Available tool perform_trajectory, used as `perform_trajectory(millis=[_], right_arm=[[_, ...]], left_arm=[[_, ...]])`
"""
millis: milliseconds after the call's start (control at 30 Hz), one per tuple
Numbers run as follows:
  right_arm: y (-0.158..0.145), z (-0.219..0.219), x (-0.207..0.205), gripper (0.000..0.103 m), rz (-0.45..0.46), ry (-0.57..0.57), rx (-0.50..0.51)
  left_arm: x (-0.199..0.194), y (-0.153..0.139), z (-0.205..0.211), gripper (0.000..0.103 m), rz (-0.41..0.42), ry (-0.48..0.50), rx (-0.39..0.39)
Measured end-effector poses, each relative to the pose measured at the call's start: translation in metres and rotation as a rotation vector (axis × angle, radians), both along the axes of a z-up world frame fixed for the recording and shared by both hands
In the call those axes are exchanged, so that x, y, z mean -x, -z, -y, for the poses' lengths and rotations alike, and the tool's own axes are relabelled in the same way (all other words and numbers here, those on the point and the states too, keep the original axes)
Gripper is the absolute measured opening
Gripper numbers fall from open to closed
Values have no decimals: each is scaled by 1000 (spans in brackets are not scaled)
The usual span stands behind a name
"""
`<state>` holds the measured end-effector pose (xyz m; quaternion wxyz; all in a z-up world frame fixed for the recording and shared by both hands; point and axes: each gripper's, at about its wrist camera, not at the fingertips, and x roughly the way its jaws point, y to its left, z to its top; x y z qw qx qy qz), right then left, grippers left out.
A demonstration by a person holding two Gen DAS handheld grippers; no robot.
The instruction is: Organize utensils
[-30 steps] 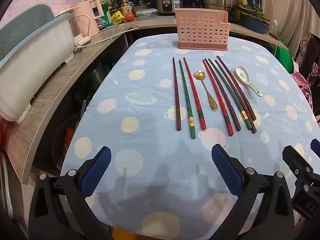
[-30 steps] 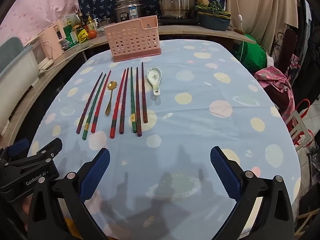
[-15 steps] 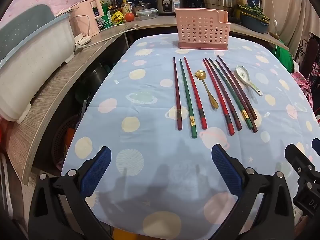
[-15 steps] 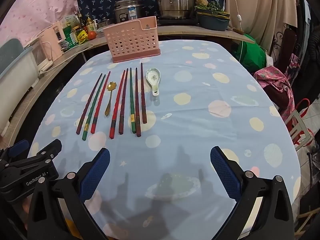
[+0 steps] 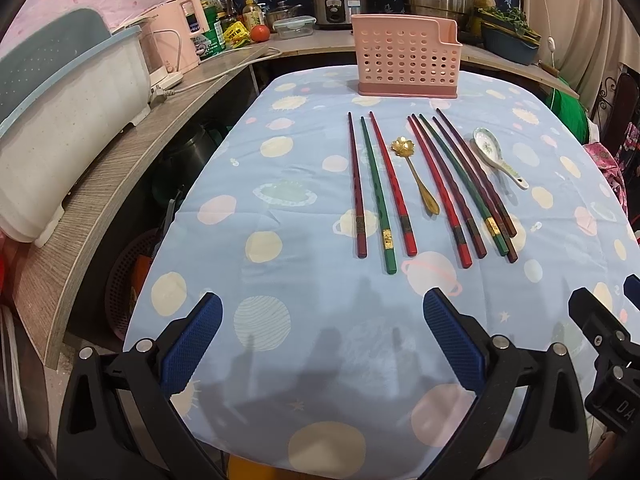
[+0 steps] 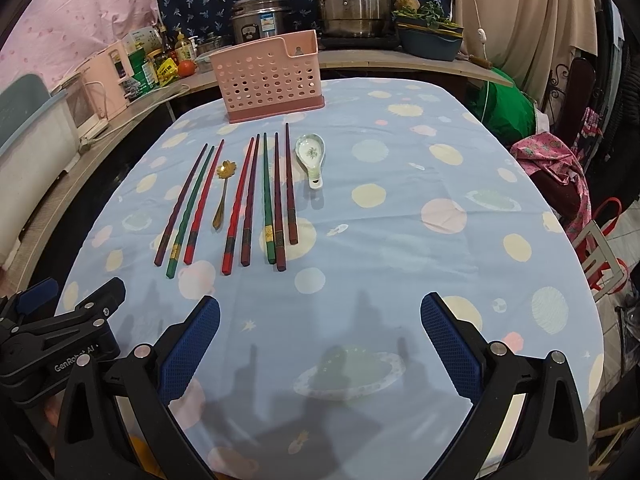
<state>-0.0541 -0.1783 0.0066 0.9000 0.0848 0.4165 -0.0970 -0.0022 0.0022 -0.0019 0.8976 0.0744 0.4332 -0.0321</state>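
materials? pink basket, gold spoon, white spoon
Pink basket: looks like moulded plastic, matte, a grid of punched round holes.
Gold spoon: likely metal, shiny brass-gold with a flower-shaped bowl.
White spoon: seemingly glazed ceramic, glossy, with a green floral print.

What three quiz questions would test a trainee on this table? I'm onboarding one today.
1. True or false: the pink holder already contains chopsticks.
2. How many chopsticks lie left of the gold spoon?
3. Which utensil lies farthest right: A) gold spoon, B) ceramic spoon, C) green chopstick?

Key: 1 false, none show in it; 2 three; 3 B. The left gripper and right gripper are open and empty.
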Motion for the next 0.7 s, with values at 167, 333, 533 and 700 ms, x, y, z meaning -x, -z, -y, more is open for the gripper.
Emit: perform_trajectory(millis=[167, 333, 533, 700], right_arm=[[0, 0, 0, 96, -2, 0, -1], [1, 0, -1, 96, -1, 0, -2], [2, 0, -1, 96, -3, -1, -3], [3, 0, -1, 96, -5, -2, -4]], left_arm=[[0, 0, 0, 96, 0, -1, -1], [0, 1, 0, 96, 0, 0, -1], [0, 2, 0, 96, -2, 0, -5], [0, 4, -1, 96, -6, -3, -5]])
